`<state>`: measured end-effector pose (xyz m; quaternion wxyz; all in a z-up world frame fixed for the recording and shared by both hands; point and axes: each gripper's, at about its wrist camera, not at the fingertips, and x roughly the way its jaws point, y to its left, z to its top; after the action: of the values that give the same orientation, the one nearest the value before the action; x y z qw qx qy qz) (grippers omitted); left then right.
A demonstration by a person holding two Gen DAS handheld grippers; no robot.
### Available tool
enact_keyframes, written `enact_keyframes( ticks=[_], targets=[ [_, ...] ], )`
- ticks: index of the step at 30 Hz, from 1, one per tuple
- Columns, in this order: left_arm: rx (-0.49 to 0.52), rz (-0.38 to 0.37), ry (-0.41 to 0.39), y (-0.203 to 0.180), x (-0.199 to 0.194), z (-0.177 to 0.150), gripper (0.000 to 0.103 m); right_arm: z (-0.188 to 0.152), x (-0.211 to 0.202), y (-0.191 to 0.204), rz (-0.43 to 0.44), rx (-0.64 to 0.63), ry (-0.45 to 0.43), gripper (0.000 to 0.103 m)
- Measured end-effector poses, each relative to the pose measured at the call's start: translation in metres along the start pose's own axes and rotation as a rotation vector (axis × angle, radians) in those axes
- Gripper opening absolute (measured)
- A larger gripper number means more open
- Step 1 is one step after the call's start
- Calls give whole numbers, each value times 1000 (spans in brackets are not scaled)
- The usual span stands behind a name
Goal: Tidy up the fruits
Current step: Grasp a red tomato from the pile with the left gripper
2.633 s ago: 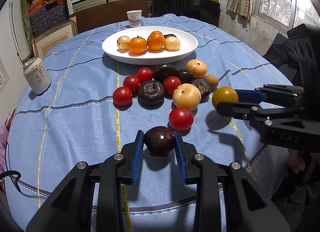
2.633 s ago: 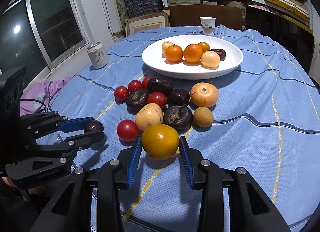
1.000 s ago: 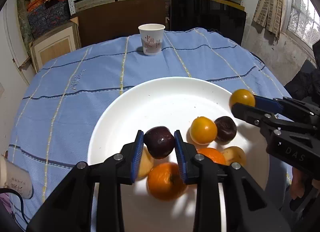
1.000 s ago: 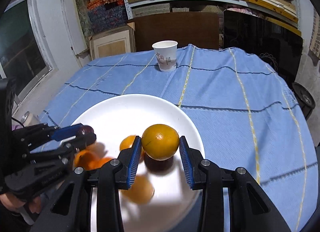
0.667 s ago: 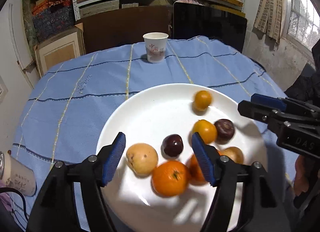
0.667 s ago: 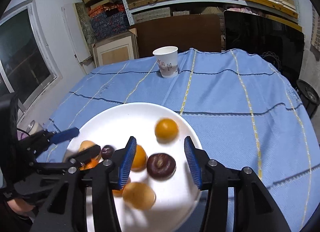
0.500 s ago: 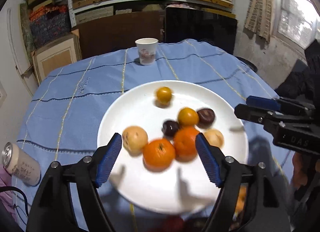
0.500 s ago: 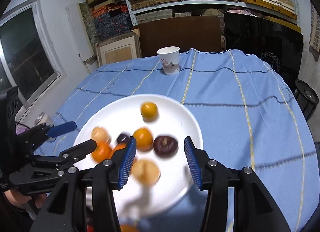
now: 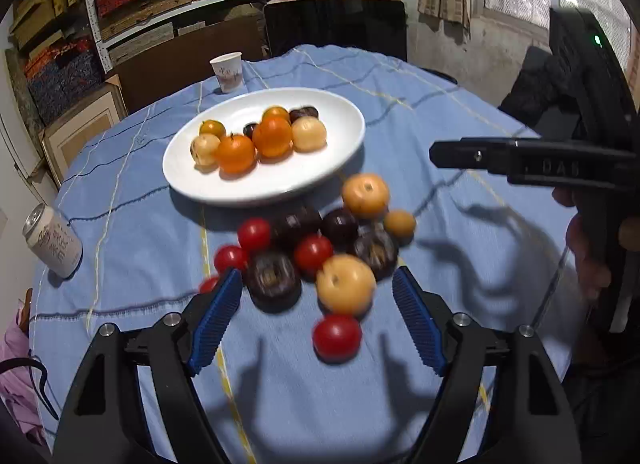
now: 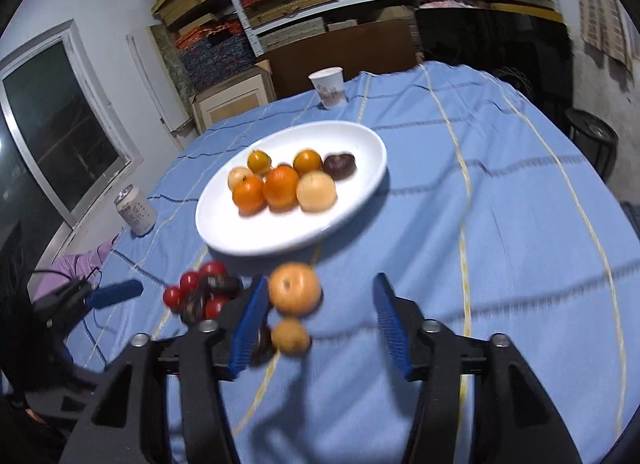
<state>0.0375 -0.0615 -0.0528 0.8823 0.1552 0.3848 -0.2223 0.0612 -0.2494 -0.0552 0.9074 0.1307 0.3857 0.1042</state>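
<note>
Blue checked tablecloth (image 9: 420,111) is spread over a round table. On it, toward the far side, a white oval plate (image 9: 340,143) is set, holding seven fruits: two large oranges (image 9: 272,136), two smaller orange fruits, two pale yellow fruits and a dark plum (image 9: 304,113), with one more small dark fruit half hidden among them. Near the plate a loose cluster is laid on the cloth: red tomatoes (image 9: 337,336), dark purple fruits (image 9: 273,279) and pale orange persimmon-like fruits (image 9: 346,284).

The left gripper (image 9: 318,318) is held over the near edge of the cluster, its blue-padded jaws spread wide and holding nothing. The right gripper (image 10: 316,322) is likewise held with jaws wide apart and nothing between them; a pale orange fruit (image 10: 295,288) and a small brown fruit (image 10: 290,336) are seen just by its left finger.

A paper cup (image 9: 227,71) stands beyond the plate, and a drinks can (image 9: 52,240) at the far left.
</note>
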Motion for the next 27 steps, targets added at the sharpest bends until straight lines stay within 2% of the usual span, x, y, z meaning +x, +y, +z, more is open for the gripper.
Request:
enact_keyframes(
  ticks=[5, 7, 10, 11, 13, 17, 21, 27],
  targets=[
    [15, 38, 32, -10, 12, -18, 75, -22, -6, -2, -4, 24, 22, 59],
    [-6, 43, 51, -7, 21, -21, 70, -25, -10, 0, -7, 20, 18, 59],
    [-29, 38, 86, -4, 33, -24, 50, -28, -16, 3, -37, -5, 6, 59],
    [-31, 30, 98, -4, 36, -26, 40, -29, -17, 4, -51, -15, 2, 59],
    [-32, 20, 82, -5, 33, -28, 31, -30, -17, 4, -59, -22, 4, 59],
    [-60, 7, 47, -2, 23, -29, 30, -33, -9, 10, -43, -43, 38, 59],
    [-116, 19, 14, 10, 11, -32, 30, -43, 0, 43, -1, -183, 78, 59],
    [-129, 44, 68, 19, 14, -40, 30, -49, 10, 98, 17, -386, 67, 58]
  ],
)
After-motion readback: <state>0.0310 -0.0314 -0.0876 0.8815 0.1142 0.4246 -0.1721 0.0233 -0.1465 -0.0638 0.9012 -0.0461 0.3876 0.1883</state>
